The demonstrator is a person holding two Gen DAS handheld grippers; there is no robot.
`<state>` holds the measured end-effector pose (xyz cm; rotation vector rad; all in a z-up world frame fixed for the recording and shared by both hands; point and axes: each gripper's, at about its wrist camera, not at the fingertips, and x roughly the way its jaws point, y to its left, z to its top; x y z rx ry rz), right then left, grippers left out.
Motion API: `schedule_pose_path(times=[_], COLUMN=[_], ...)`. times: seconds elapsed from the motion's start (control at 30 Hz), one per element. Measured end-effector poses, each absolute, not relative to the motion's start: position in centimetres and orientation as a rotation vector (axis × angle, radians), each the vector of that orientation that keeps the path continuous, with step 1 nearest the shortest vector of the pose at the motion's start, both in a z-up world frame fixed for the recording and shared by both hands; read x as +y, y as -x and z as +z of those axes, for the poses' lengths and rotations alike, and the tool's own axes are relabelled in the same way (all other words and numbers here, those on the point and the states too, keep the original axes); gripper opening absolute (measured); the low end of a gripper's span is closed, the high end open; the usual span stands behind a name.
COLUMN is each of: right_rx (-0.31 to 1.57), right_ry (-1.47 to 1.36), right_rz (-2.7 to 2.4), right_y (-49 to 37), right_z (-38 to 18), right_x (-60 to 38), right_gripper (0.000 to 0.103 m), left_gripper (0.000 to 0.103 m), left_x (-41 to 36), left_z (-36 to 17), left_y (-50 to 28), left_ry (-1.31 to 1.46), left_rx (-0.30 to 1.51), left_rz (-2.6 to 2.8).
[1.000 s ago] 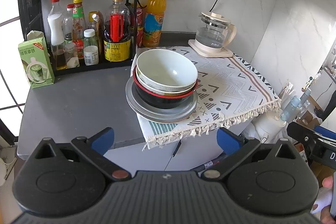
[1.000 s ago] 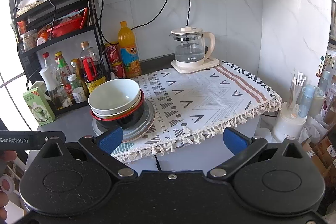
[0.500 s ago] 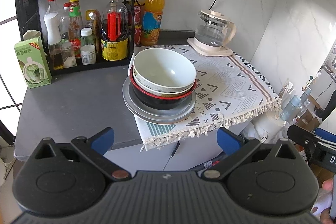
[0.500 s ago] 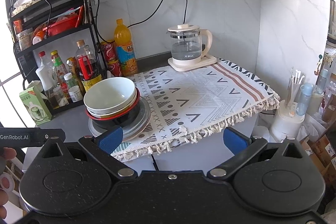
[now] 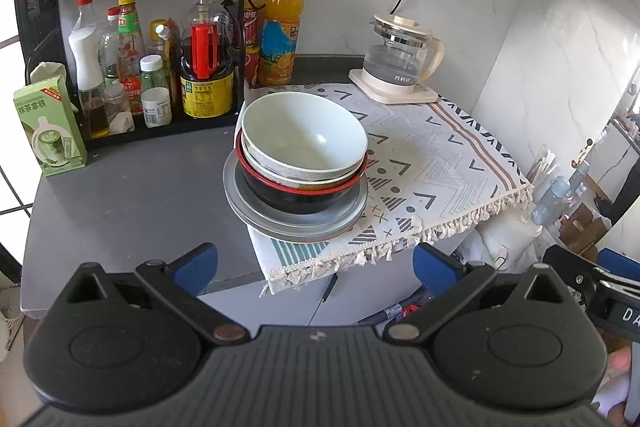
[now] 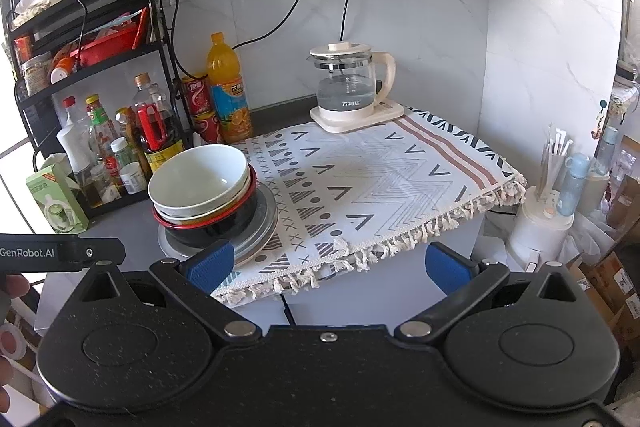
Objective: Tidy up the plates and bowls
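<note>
Three nested bowls (image 5: 304,143), two plates (image 5: 296,223), one kettle (image 5: 400,63).

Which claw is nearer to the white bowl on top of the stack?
Left. The left claw faces the white bowl head-on; the right claw sits farther back, bowl off to its left.

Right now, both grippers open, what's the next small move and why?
Probably ease the left gripper forward toward the top bowl. It is nested loose on the stack, nearest this gripper, and both grippers hang open short of the counter; the right gripper holds nothing either.
</note>
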<state>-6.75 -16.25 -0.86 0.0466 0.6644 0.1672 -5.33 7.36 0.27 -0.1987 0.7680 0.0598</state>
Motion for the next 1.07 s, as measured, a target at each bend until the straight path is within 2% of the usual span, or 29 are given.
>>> schedule_pose_path(times=[1.07], right_rx=[0.707], right_ry=[-0.017], right_rz=[0.123], right_y=[5.6], right_z=[-1.6], right_x=[-15.2], right_gripper=[0.103], left_gripper=[0.103], left_x=[8.9], left_z=[-0.4], left_y=[4.1], left_ry=[0.203], left_rx=[0.782], left_rz=[0.011])
